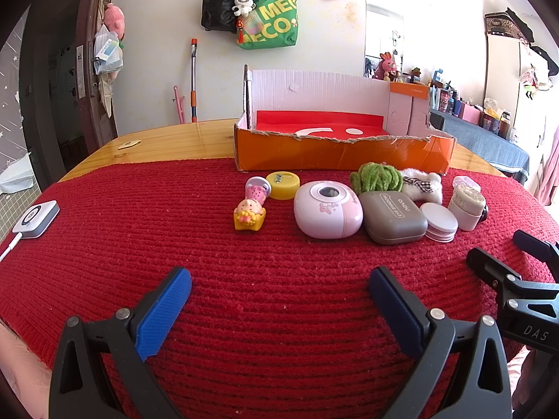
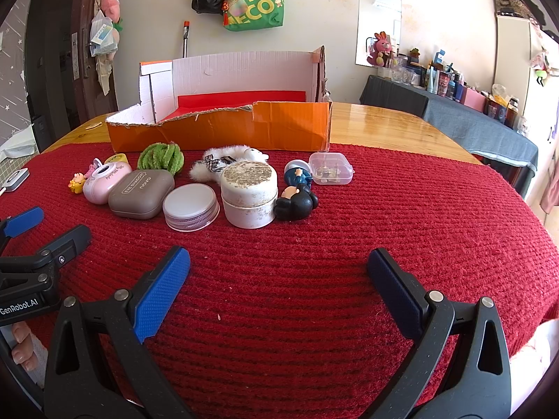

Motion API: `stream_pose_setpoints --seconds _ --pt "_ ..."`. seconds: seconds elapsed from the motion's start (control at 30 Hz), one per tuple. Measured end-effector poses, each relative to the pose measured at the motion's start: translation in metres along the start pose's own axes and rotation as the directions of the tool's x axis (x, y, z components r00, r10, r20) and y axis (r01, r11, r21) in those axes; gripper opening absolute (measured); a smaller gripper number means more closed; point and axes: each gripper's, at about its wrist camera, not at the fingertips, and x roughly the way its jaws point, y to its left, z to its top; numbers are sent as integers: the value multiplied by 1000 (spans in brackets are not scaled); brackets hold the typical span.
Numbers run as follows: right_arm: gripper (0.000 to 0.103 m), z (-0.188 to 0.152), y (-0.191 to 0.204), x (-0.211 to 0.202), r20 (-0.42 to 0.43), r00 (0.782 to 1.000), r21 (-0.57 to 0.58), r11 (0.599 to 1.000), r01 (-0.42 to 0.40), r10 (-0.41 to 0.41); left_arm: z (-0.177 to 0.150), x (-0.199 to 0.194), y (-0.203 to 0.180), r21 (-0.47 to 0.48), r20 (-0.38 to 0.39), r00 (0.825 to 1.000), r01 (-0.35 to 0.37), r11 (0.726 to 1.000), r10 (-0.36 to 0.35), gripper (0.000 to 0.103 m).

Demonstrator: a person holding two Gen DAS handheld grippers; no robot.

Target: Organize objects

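A row of small objects lies on the red knitted cloth (image 1: 174,230) in front of an orange cardboard box (image 1: 342,155): a yellow doll figure (image 1: 248,214), a yellow lid (image 1: 282,185), a pink round case (image 1: 326,209), a grey eye-shadow case (image 1: 393,218), a green fuzzy ball (image 1: 375,176), a flat white jar (image 2: 190,207) and a speckled white jar (image 2: 248,192). A black figure (image 2: 295,202) and a clear plastic box (image 2: 330,168) end the row. My left gripper (image 1: 279,288) and right gripper (image 2: 277,269) hover open and empty, short of the row.
The box (image 2: 223,129) has a red lining and a tall white back flap. A white device with a cable (image 1: 35,218) lies at the cloth's left edge. Bare wooden table (image 2: 384,122) shows behind the cloth. A cluttered side table (image 2: 464,111) stands at the far right.
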Motion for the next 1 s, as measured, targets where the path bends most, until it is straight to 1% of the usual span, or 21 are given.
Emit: stream_pose_setpoints --seconds 0.67,0.9,1.0 --pt "103 0 2 0 1 1000 -1 1000 1 -1 0 0 0 5 1 1000 -2 1000 2 103" --pt "103 2 -3 0 -12 1000 -8 1000 -17 17 1 6 -2 13 -5 1000 5 1000 -5 103" --pt "103 2 0 -1 -20 1000 -8 1000 -24 23 2 1 -4 27 -8 1000 6 1000 -5 103"
